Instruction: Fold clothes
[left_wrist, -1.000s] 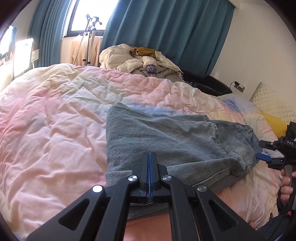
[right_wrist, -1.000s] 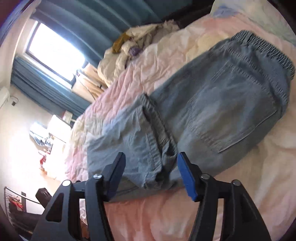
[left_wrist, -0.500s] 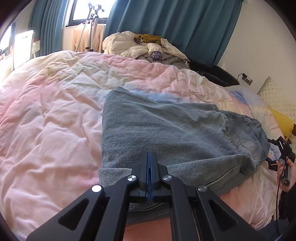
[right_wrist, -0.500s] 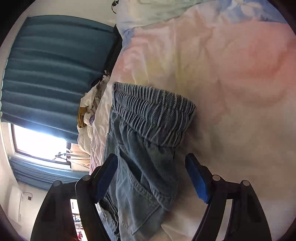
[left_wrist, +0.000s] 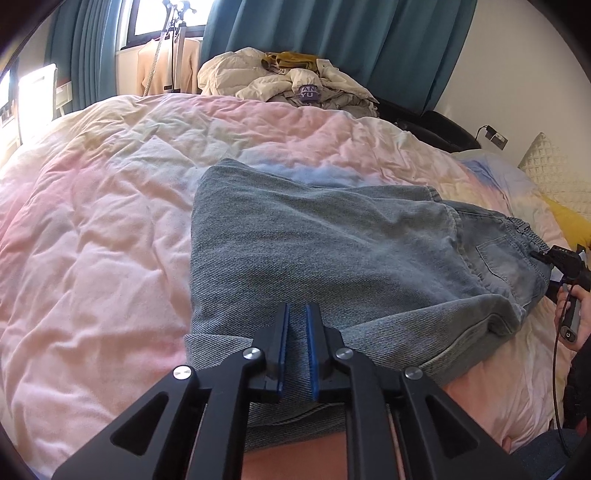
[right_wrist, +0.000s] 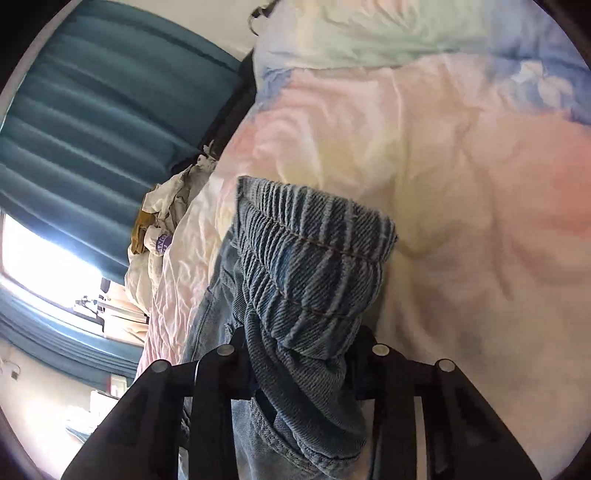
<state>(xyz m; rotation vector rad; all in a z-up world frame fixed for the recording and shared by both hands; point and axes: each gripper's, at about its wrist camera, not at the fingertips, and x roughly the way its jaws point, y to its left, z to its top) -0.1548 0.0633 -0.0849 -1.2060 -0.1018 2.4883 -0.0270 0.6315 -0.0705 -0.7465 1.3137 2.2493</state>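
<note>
Light blue jeans (left_wrist: 332, 258) lie folded across the pink and white duvet (left_wrist: 92, 240). My left gripper (left_wrist: 296, 325) sits over the near folded edge of the jeans with its blue pads a little apart, holding nothing. My right gripper (right_wrist: 301, 354) is closed around the bunched elastic waistband (right_wrist: 314, 251) of the jeans, which fills the gap between its fingers. It also shows in the left wrist view (left_wrist: 565, 266) at the waistband end, on the right.
A pile of pale clothes (left_wrist: 291, 85) lies at the far side of the bed before teal curtains (left_wrist: 332, 44). A quilted cushion (left_wrist: 554, 173) and a yellow pillow (left_wrist: 570, 221) sit at the right. A clothes rack (left_wrist: 166, 62) stands by the window.
My left gripper has gone from shut to slightly open over the jeans' edge. My right gripper has moved to the waistband and closed on it.
</note>
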